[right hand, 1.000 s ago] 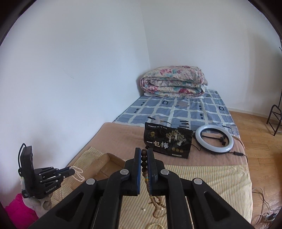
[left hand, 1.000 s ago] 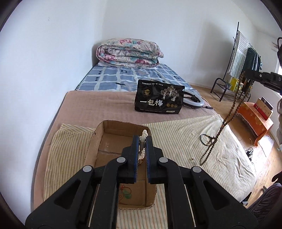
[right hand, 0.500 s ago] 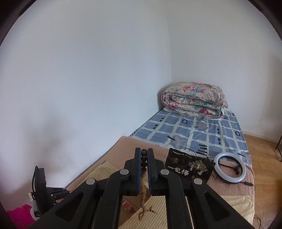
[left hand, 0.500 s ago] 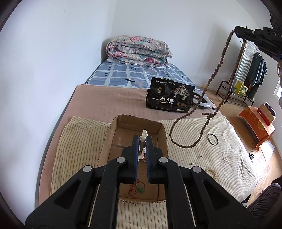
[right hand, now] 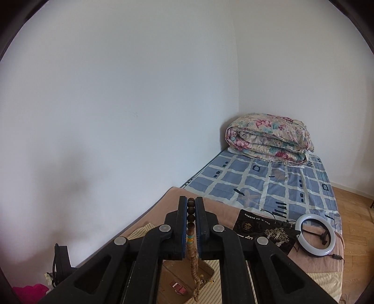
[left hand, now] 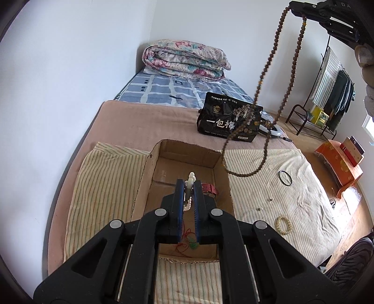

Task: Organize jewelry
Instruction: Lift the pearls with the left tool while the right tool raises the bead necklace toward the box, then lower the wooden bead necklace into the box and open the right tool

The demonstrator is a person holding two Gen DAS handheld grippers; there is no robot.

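Since the earlier frames, the right gripper (left hand: 295,8) has risen and swung over toward the cardboard box (left hand: 149,173), lifting the brown bead necklace (left hand: 268,63) clear of the striped cloth (left hand: 105,182); the necklace's lower loop now hangs just beside the box's right wall. Inside the box lie a red strap (left hand: 210,188) and a red cord with a green pendant (left hand: 192,244). Left gripper (left hand: 188,187): jaws closed narrowly on a white bead string (left hand: 191,176), held above the box interior. Right gripper: jaws clamped on the necklace's dark beads. A black pouch (left hand: 230,121) beyond the box reads "一包梅". A cream bead bracelet (left hand: 284,224) and a black ring (left hand: 285,178) lie on the cloth.
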